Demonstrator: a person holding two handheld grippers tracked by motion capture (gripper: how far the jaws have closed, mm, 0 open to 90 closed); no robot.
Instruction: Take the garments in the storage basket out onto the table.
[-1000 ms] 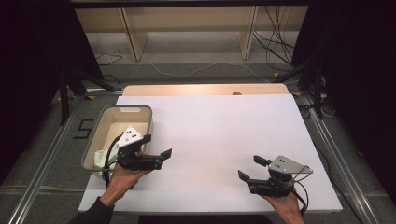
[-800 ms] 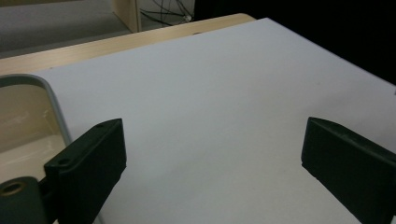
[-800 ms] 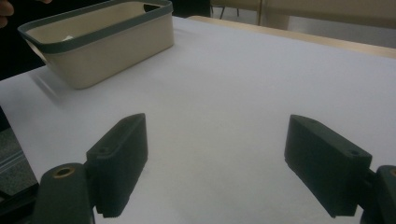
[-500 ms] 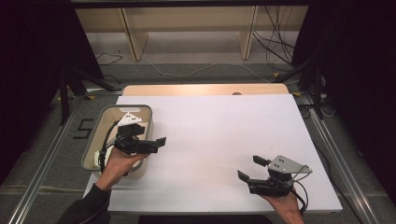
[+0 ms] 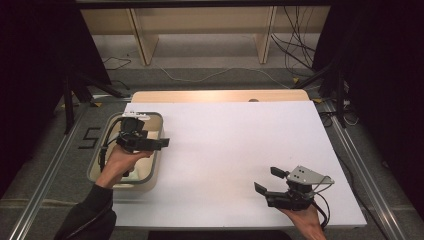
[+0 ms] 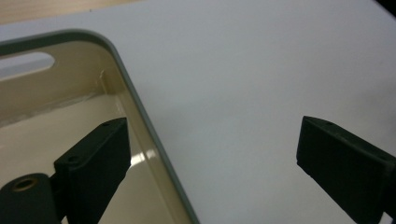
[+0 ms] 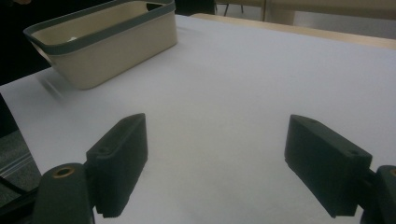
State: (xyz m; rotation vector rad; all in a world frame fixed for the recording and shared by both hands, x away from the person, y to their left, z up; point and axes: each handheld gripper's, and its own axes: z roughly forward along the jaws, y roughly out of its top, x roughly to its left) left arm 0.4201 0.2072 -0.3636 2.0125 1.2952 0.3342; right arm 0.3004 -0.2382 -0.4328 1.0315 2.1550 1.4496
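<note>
Your left gripper (image 5: pixel 159 143) (jaws spread, empty) straddles the tub (image 5: pixel 156 131) rim; dip inside, clear of it.

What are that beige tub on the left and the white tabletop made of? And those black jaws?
The tub looks like moulded plastic: smooth cream walls, rounded corners, a grey-green rim, a slight sheen inside. The white tabletop seems a matt board or laminate, even and free of glare; bare wood shows at its far edge. The left gripper has dull black jaws, probably plastic or rubber-faced.
</note>
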